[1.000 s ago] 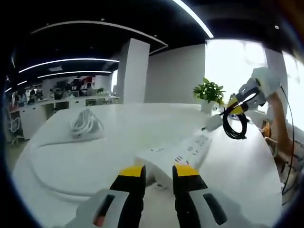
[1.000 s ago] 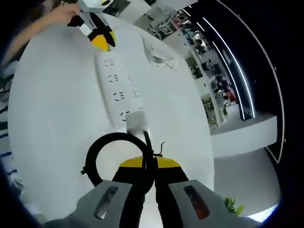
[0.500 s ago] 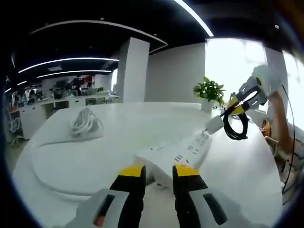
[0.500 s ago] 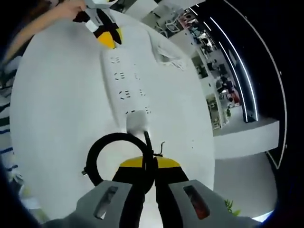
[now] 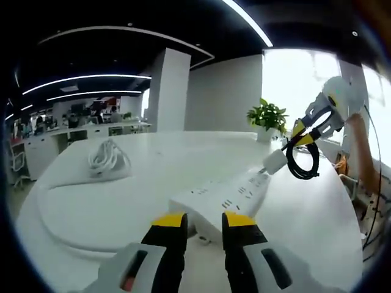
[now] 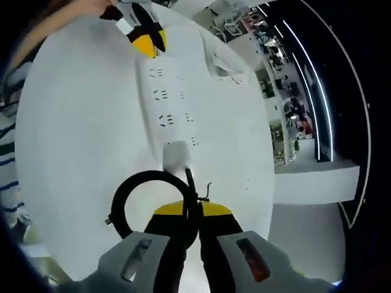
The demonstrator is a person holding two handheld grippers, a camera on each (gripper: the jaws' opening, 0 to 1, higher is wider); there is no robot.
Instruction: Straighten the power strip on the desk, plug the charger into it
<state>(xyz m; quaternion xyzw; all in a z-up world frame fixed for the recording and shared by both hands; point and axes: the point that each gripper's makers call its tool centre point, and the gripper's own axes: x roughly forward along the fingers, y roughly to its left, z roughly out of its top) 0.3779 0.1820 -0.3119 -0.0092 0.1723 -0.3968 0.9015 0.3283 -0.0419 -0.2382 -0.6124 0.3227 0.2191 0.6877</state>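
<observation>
while the left gripper [image 5: 202, 221] pinches the near end of the power strip [image 5: 227, 199] on the desk [image 5: 110, 201], the right gripper [image 6: 190, 213] clamps the charger [image 6: 176, 155] cable just above the strip's far end.

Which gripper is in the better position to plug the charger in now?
Right. The right gripper holds the charger above the power strip; the left gripper grips the strip's near end.

Our right tool [image 6: 190, 215] has its jaws pinched on the black coiled cable [image 6: 131, 194] of the white charger [image 6: 176, 156], which hangs over the near end of the power strip [image 6: 164, 101]. At the strip's far end on the white tabletop [image 6: 79, 134] we see the left tool [image 6: 148, 43].
</observation>
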